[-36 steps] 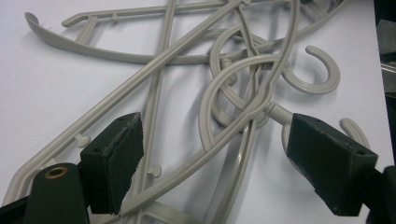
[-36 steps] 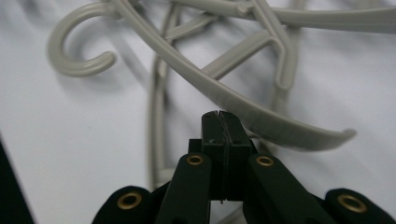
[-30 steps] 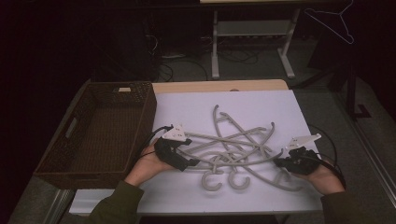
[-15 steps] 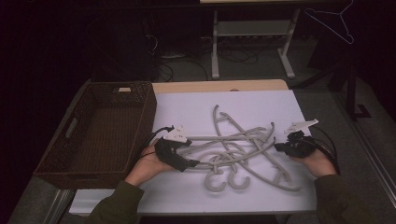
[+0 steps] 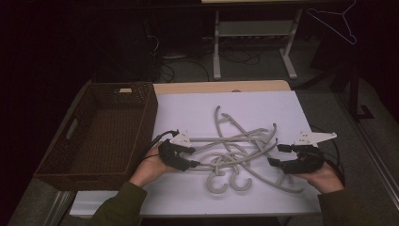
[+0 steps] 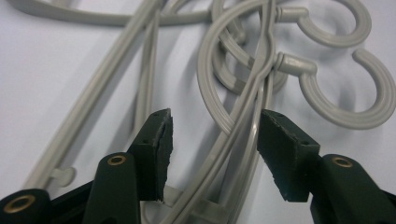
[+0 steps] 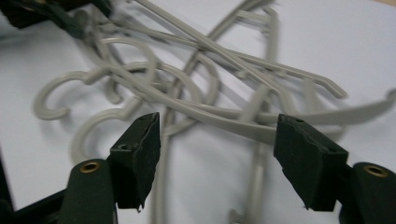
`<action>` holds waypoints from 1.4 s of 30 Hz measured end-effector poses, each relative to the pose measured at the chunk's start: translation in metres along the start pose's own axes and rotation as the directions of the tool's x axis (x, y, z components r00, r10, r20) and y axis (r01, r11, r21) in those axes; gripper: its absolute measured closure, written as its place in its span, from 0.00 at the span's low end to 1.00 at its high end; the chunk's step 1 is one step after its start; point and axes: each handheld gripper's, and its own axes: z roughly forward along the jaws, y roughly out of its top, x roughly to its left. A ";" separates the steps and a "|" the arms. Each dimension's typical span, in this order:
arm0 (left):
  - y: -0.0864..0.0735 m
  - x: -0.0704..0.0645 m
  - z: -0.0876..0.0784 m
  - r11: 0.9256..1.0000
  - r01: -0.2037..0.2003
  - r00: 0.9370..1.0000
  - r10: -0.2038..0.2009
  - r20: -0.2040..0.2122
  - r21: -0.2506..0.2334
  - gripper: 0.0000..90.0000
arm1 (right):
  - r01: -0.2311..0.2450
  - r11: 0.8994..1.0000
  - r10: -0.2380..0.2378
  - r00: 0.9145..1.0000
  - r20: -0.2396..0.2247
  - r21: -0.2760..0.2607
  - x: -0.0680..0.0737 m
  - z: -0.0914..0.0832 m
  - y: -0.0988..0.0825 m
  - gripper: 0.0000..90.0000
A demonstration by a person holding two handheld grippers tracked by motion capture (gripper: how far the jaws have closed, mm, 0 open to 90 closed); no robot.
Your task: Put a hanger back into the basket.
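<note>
- At the bottom of the high view, the left gripper point(image 5: 190, 157) sat at the left edge of the tangled grey hangers point(image 5: 240, 150). Its jaws had just been closing around a pair of hanger bars, which ran between the pads point(image 6: 163, 140) in the left gripper view. A gap remained on both sides, so nothing was clamped yet; it seemed poised to pinch one hanger out of the pile.
- At lower right, the right gripper point(image 5: 278, 155) stood released, its jaws having just been opening. In the right gripper view the hanger bars lay beyond the spread pads point(image 7: 144, 140), none between them. Judging by that, it had let go to leave the pulling to the other hand.
- The hangers lay heaped in the middle of the white table cover point(image 5: 188, 110), hooks curling toward the bottom edge, arms crossing one another, so each would likely need to be freed singly.
- At centre left, touching the cover's edge, the brown wicker basket point(image 5: 56, 162) stood empty, probably the destination.
- Farther up, dark floor and a table frame point(image 5: 216, 52).
</note>
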 end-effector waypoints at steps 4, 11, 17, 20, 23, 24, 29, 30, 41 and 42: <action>-0.002 0.001 0.005 1.000 -0.018 1.000 0.018 -0.001 0.017 0.55 | 0.032 0.999 -0.032 0.999 -0.026 -0.016 0.015 -0.001 0.002 0.34; -0.004 0.001 0.012 0.999 -0.026 1.000 0.026 0.008 0.028 0.63 | 0.049 0.999 -0.050 0.997 -0.051 -0.020 0.025 0.002 0.004 0.33; -0.004 0.001 0.014 0.999 -0.029 1.000 0.029 0.008 0.033 0.68 | 0.041 0.999 -0.042 0.998 -0.045 -0.030 0.024 -0.001 0.003 0.33; -0.004 0.001 0.015 0.999 -0.033 0.999 0.033 0.010 0.034 0.69 | 0.046 0.998 -0.048 0.998 -0.046 -0.038 0.023 -0.001 0.003 0.33; -0.003 0.000 0.016 0.999 -0.029 1.000 0.028 0.006 0.030 0.69 | 0.046 0.998 -0.049 0.998 -0.049 -0.044 0.023 -0.002 0.003 0.33; -0.003 0.000 0.017 0.999 -0.034 0.999 0.034 0.006 0.031 0.69 | 0.042 0.998 -0.045 0.998 -0.051 -0.046 0.023 -0.001 0.003 0.33; 0.000 0.000 0.021 0.999 -0.044 0.999 0.044 0.000 0.031 0.68 | 0.044 0.998 -0.047 0.998 -0.052 -0.044 0.024 -0.001 0.004 0.33; 0.000 0.000 0.021 0.999 -0.044 0.999 0.044 0.000 0.031 0.68 | 0.044 0.998 -0.047 0.998 -0.052 -0.045 0.024 -0.001 0.004 0.33; 0.005 -0.002 0.032 0.997 -0.053 0.999 0.052 0.009 0.060 0.72 | 0.044 0.997 -0.047 0.997 -0.054 -0.059 0.024 -0.002 0.004 0.34; 0.006 -0.003 0.033 0.997 -0.048 0.999 0.048 0.014 0.054 0.73 | 0.042 0.997 -0.046 0.998 -0.054 -0.067 0.024 -0.003 0.004 0.34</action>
